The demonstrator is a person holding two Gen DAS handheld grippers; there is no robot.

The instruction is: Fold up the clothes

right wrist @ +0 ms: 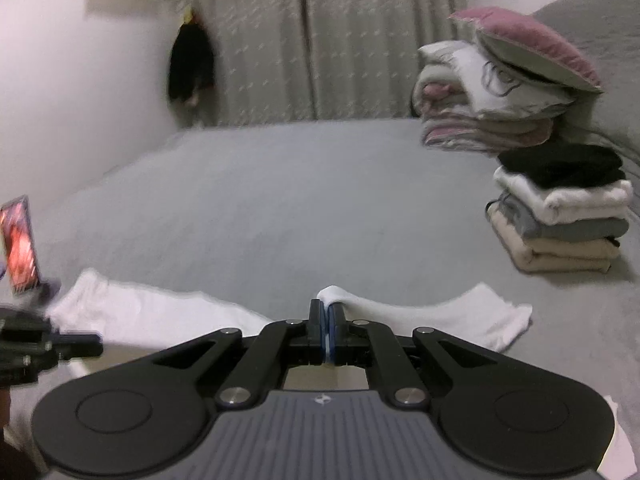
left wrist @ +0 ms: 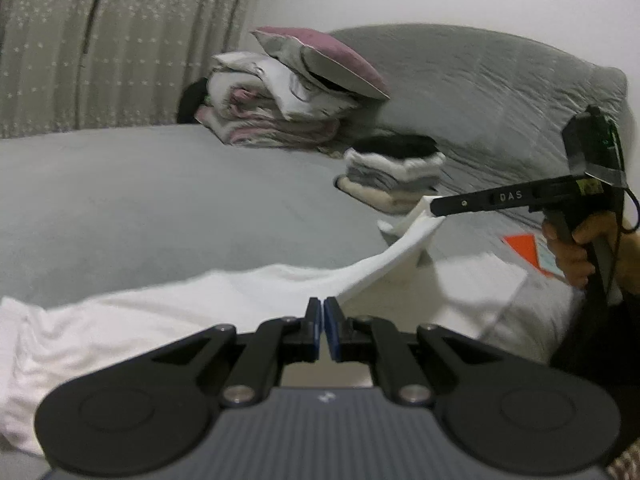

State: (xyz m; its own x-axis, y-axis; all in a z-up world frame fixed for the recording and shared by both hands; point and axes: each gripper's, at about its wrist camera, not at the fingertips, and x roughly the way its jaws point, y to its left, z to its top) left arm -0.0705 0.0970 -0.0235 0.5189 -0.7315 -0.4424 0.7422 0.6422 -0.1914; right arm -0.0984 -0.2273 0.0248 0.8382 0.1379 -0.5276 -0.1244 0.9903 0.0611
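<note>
Grey bed (right wrist: 280, 200): both claws, left claw (left wrist: 322, 304) and right claw (right wrist: 326, 308), pinch the white garment (left wrist: 160, 304).

The white garment (left wrist: 120, 320) runs hidden beneath the left tool (left wrist: 322, 304).

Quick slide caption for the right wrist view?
Right tool shut on white garment over the grey bed, folded stack at right.

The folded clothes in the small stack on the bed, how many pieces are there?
4 in the small stack: black on top, then white, grey, beige at the bottom. Thin pieces between them may be hidden.
</note>
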